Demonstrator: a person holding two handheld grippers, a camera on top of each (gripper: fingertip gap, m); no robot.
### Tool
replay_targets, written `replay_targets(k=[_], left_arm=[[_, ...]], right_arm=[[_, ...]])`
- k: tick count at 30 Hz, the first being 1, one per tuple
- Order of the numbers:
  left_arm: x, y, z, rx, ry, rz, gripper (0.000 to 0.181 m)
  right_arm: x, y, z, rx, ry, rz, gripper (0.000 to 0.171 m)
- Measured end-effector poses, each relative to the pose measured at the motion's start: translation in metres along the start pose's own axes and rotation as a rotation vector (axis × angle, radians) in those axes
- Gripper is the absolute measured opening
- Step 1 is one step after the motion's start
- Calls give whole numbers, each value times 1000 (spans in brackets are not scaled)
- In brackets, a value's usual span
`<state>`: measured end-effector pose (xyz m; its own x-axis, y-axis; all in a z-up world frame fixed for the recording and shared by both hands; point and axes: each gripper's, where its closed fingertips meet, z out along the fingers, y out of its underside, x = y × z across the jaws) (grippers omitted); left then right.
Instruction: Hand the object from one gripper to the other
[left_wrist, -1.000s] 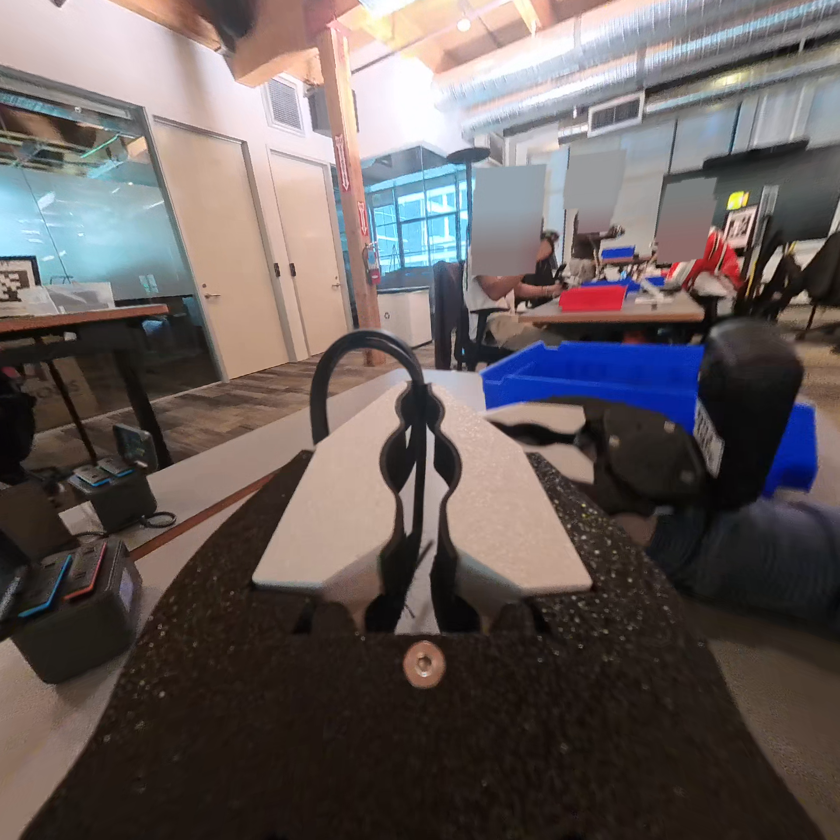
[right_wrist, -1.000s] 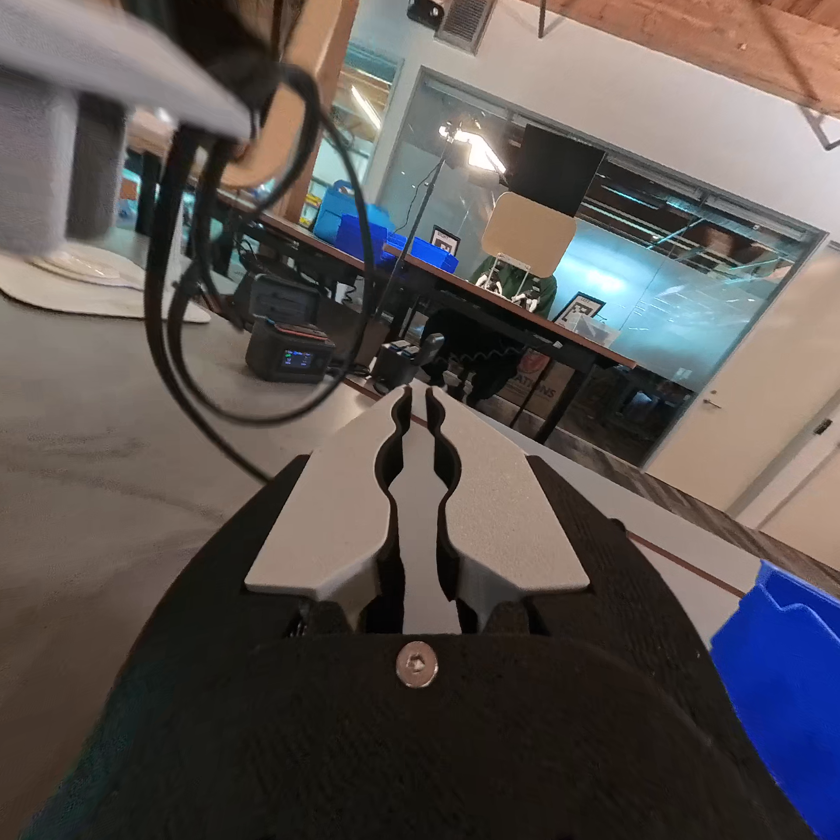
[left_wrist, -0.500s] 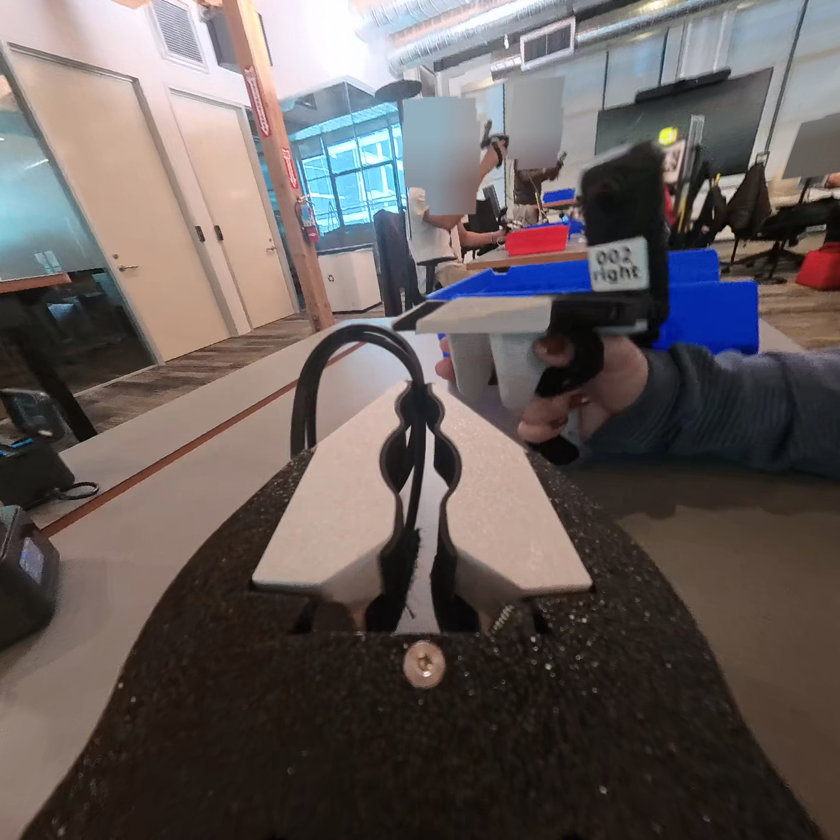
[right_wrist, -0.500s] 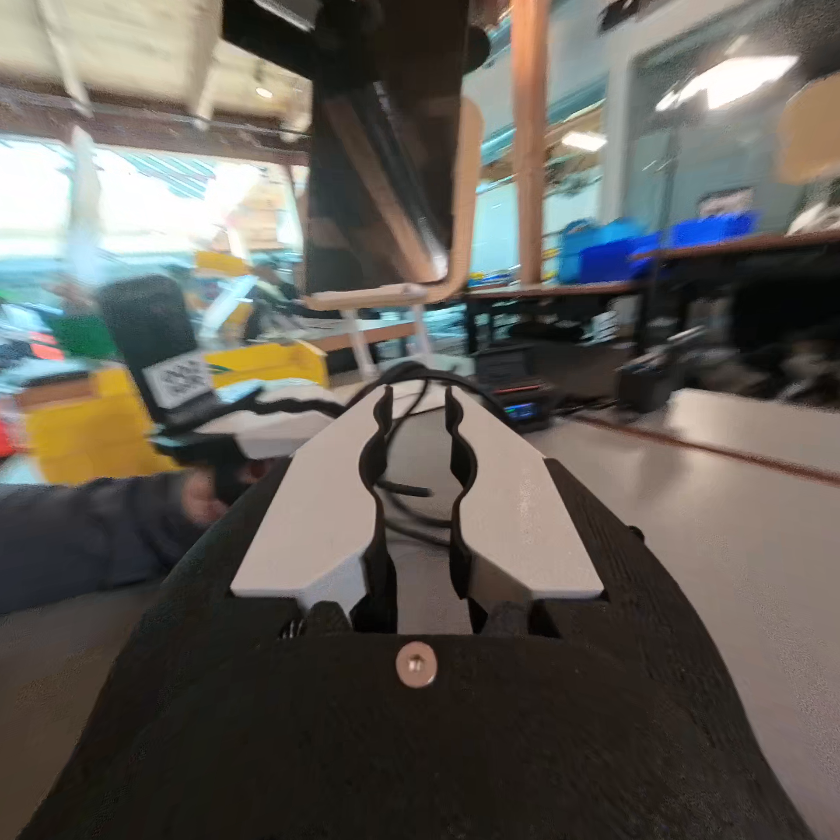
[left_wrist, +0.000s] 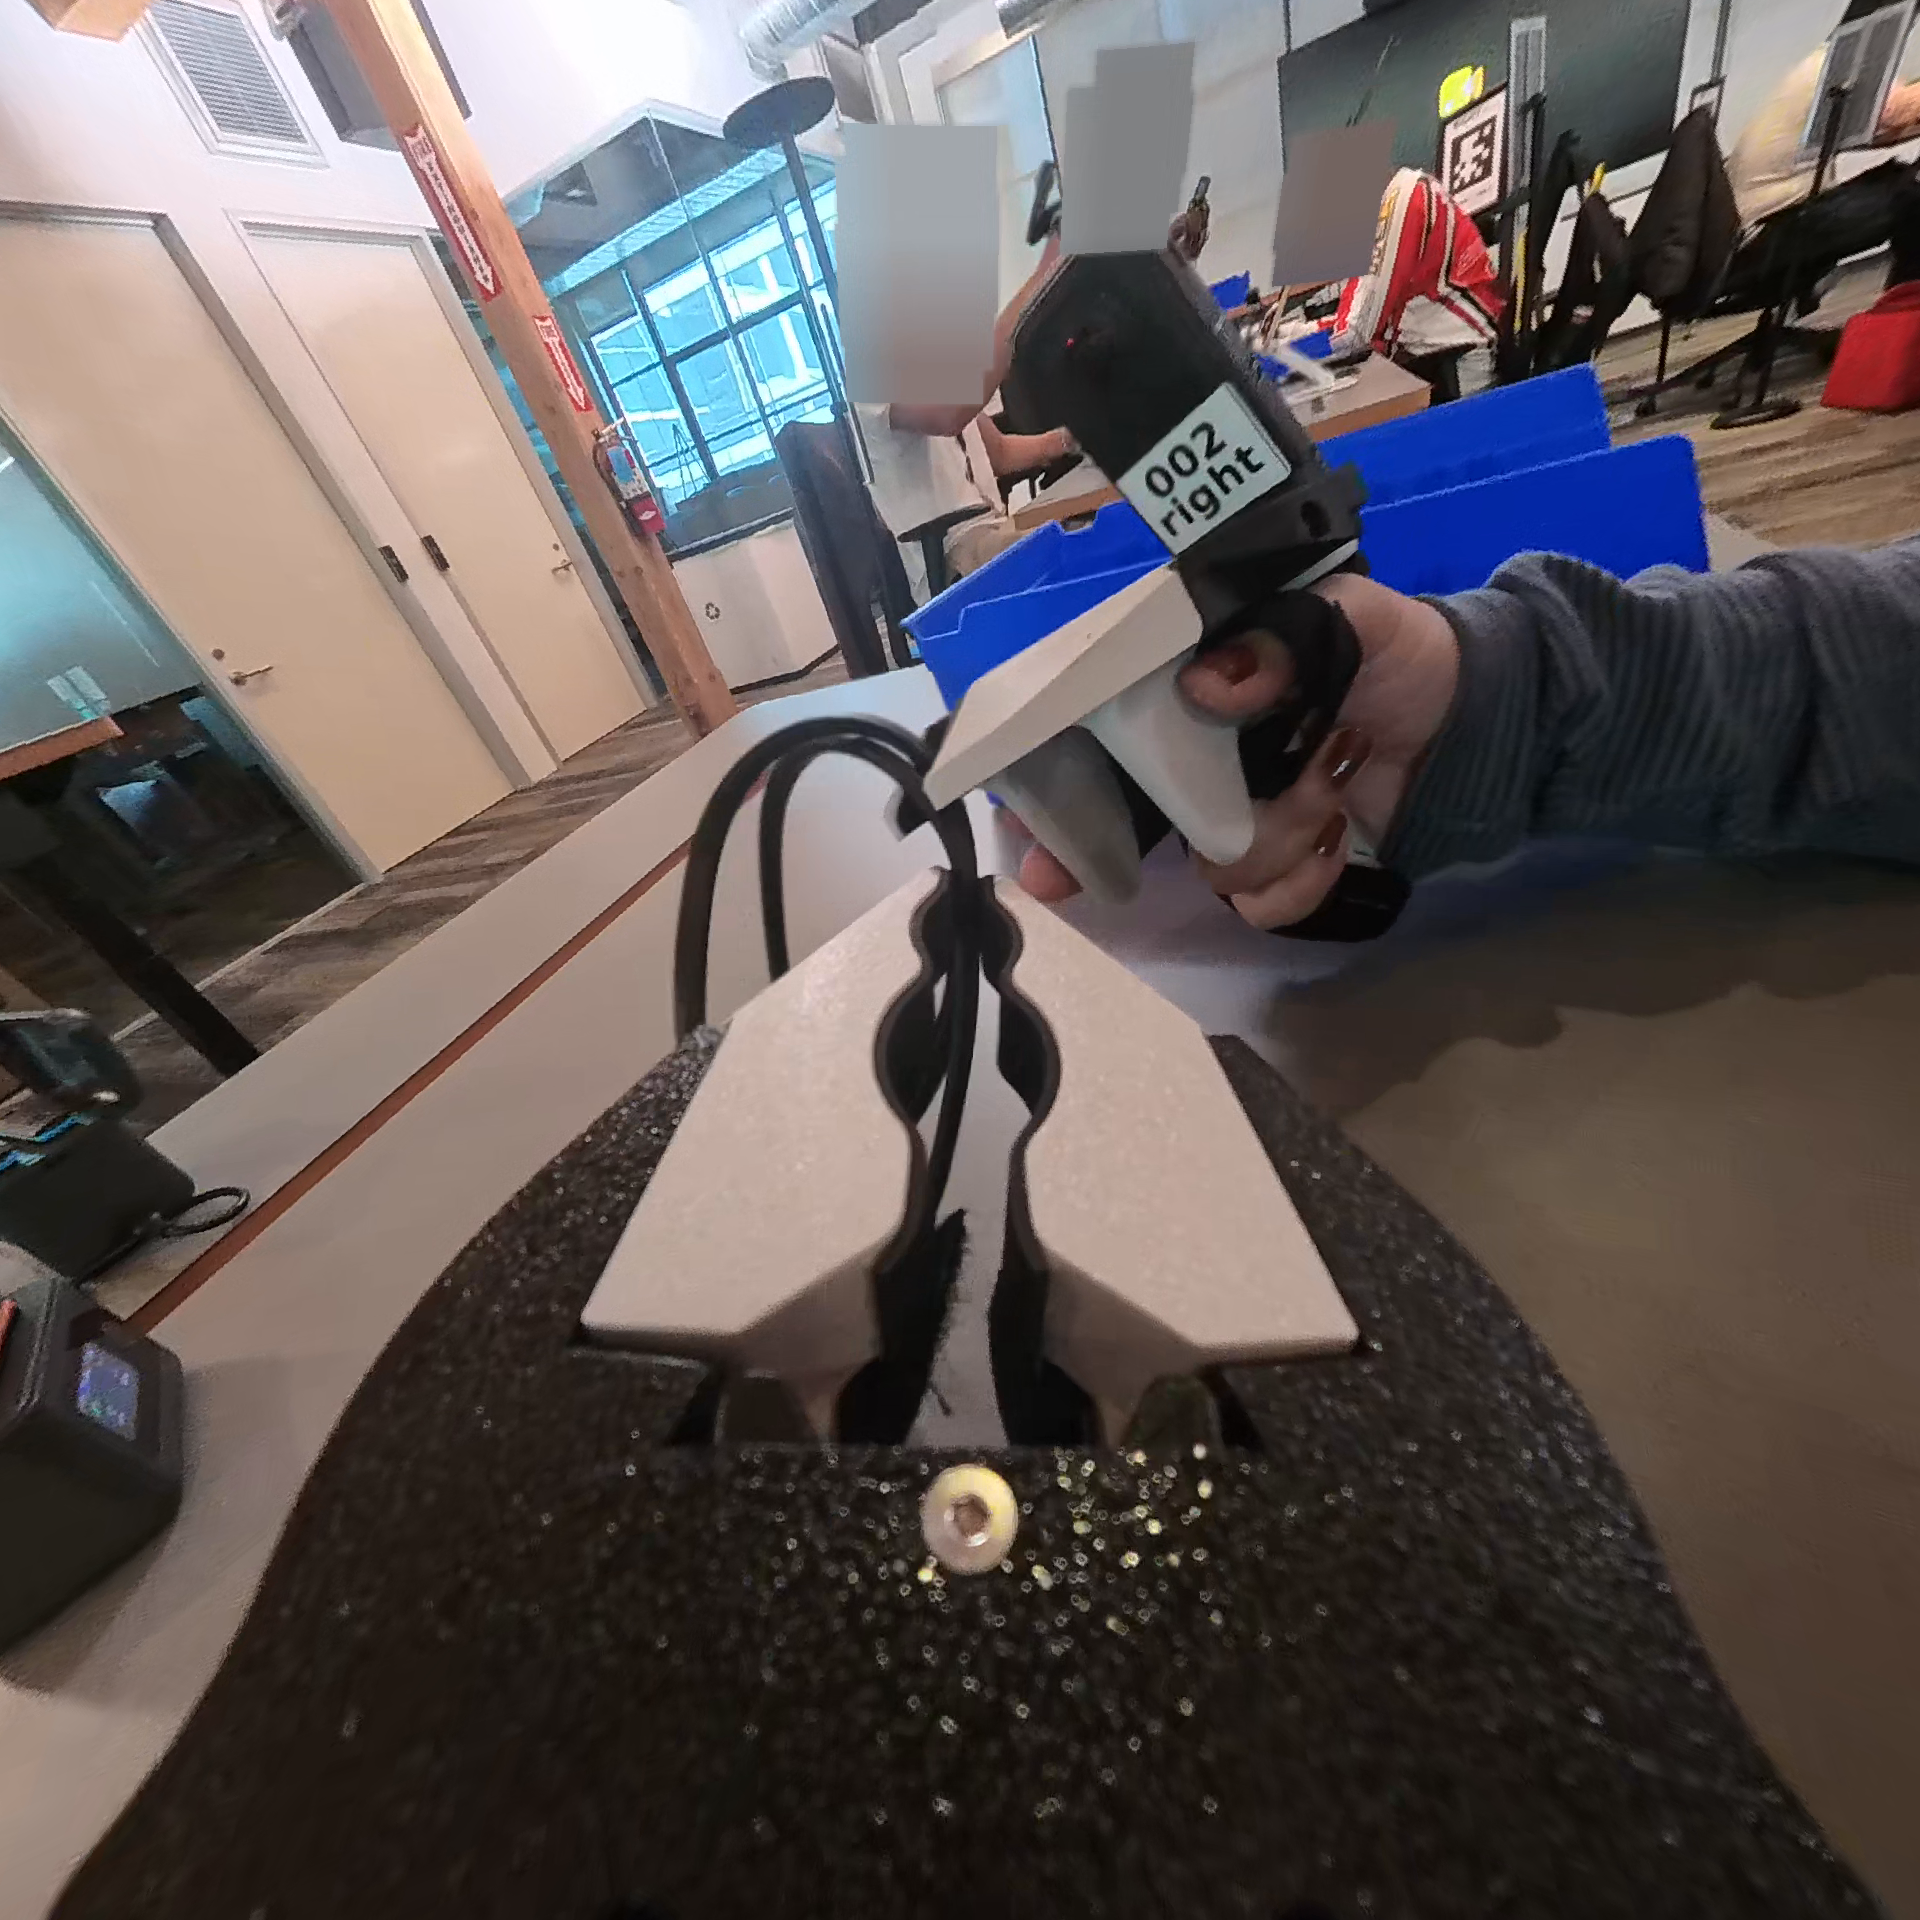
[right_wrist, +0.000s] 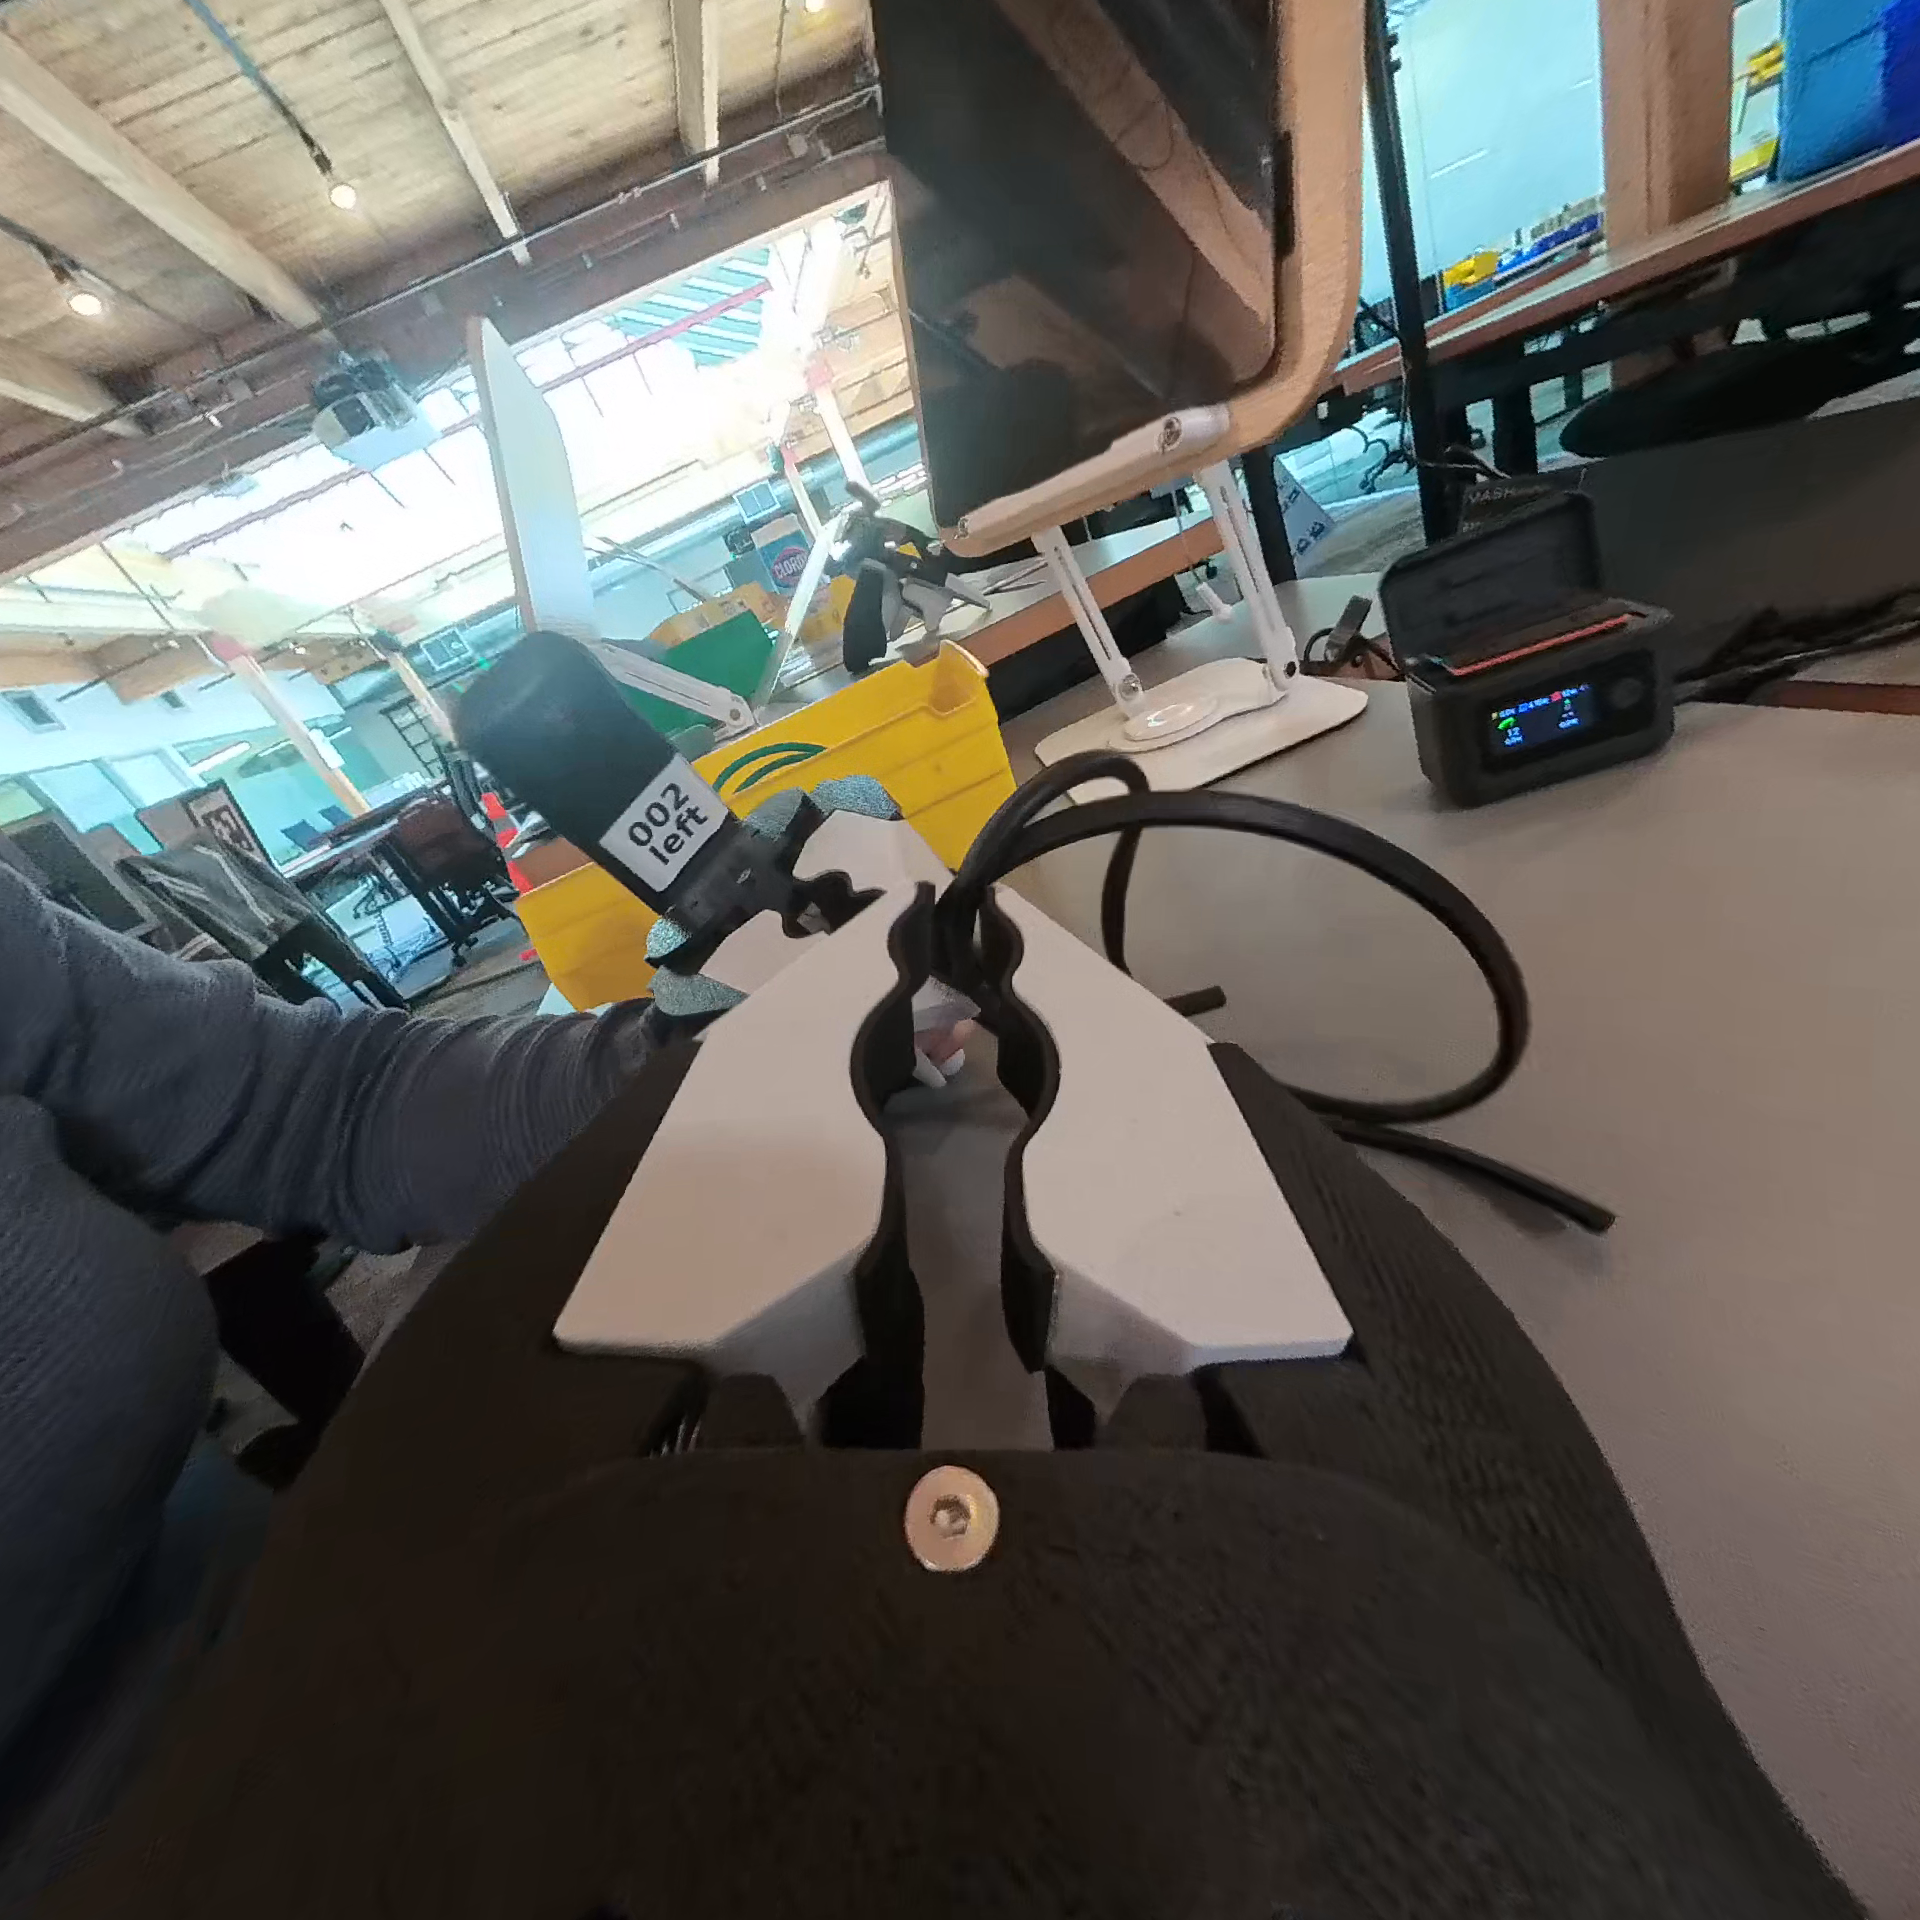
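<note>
Black cable (left_wrist: 940, 1049), looped, pinched between left tongs (left_wrist: 966, 894), held above the grey bench (left_wrist: 1558, 1195). Right tongs (right_wrist: 951, 914) closed round the same loops at the tips, loose ends trailing onto the bench toward its far edge. Probably light, limp and springy, apt to uncoil or slide through smooth pads; best gripped where strands bunch together, not on a single free end.
</note>
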<state>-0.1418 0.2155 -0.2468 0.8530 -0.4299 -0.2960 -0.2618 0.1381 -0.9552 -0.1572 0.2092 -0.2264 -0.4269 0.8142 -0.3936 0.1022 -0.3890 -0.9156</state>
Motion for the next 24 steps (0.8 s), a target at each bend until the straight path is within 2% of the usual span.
replay_targets(k=[1, 12, 14, 16, 17, 21, 24], left_arm=[[1, -1, -1, 10, 6, -8, 1], [-5, -10, -8, 87, 37, -122, 1], [-2, -8, -6, 75, 38, -101, 1], [0, -6, -4, 55, 37, -75, 1], [1, -5, -3, 46, 37, -64, 1], [3, -4, -2, 38, 35, -50, 1], [3, -8, -4, 69, 39, -55, 2]], right_arm=[[-1, -1, -1, -2, -4, -7, 6], [-1, -10, -10, 59, -40, 35, 0], [0, -11, -10, 67, -32, 53, 22], [-3, -10, -8, 57, -58, 95, 28], [-3, -9, -7, 56, -62, 97, 27], [-2, -3, -5, 26, -50, 67, 4], [-6, -6, -6, 30, -67, 58, 1]])
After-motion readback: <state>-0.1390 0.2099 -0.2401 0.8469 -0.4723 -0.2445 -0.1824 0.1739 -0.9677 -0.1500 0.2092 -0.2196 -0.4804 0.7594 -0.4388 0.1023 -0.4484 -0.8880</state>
